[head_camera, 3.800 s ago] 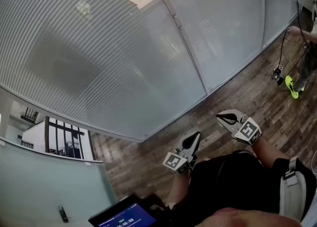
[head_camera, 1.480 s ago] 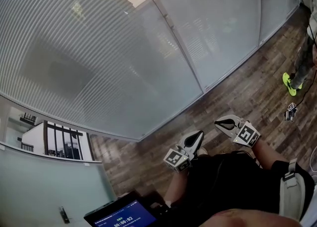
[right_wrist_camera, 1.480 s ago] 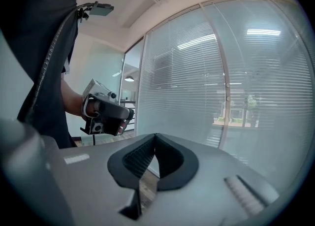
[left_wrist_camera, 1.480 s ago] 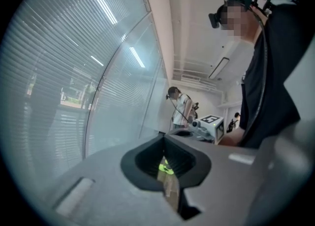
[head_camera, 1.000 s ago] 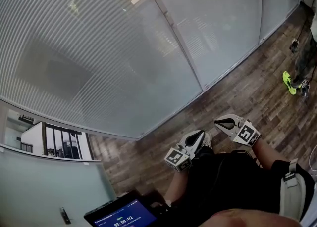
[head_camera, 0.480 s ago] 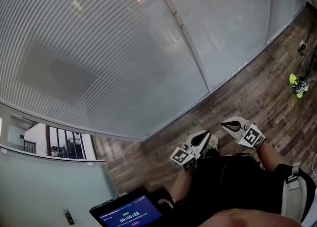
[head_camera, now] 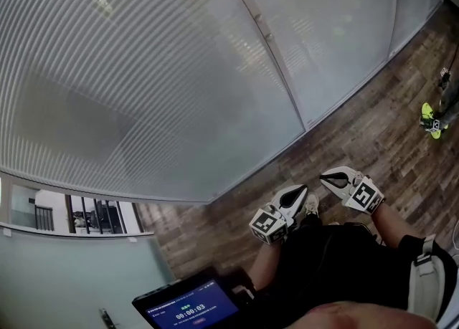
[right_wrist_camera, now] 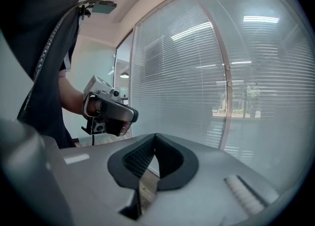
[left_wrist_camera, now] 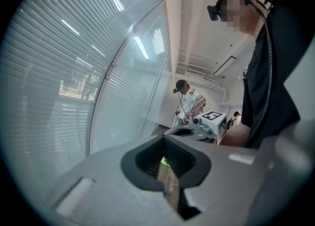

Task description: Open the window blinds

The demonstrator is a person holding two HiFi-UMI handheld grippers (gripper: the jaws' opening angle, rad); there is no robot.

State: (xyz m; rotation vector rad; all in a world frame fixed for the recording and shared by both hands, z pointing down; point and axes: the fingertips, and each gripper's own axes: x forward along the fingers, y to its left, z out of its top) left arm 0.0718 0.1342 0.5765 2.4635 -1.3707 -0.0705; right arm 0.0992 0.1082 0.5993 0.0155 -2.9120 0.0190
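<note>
The slatted window blinds (head_camera: 143,84) hang shut behind a tall glass wall and fill most of the head view. They also show in the left gripper view as blinds (left_wrist_camera: 59,72) and in the right gripper view as blinds (right_wrist_camera: 177,92). My left gripper (head_camera: 298,191) is held low in front of my body, well short of the glass, jaws shut with nothing between them (left_wrist_camera: 164,139). My right gripper (head_camera: 328,176) sits beside it, also shut and empty (right_wrist_camera: 155,136). No cord or wand of the blinds is in view.
A pale upright frame (head_camera: 276,62) divides two glass panes. Wood-plank floor (head_camera: 358,134) runs along the wall's foot. A dark screen (head_camera: 188,310) sits by my waist. Another person with a bright green shoe (head_camera: 429,116) stands at the far right, seen also as a person (left_wrist_camera: 188,99).
The view has slid along the glass wall, and both grippers have shifted slightly right, still low and shut. The other person has moved toward the right edge.
</note>
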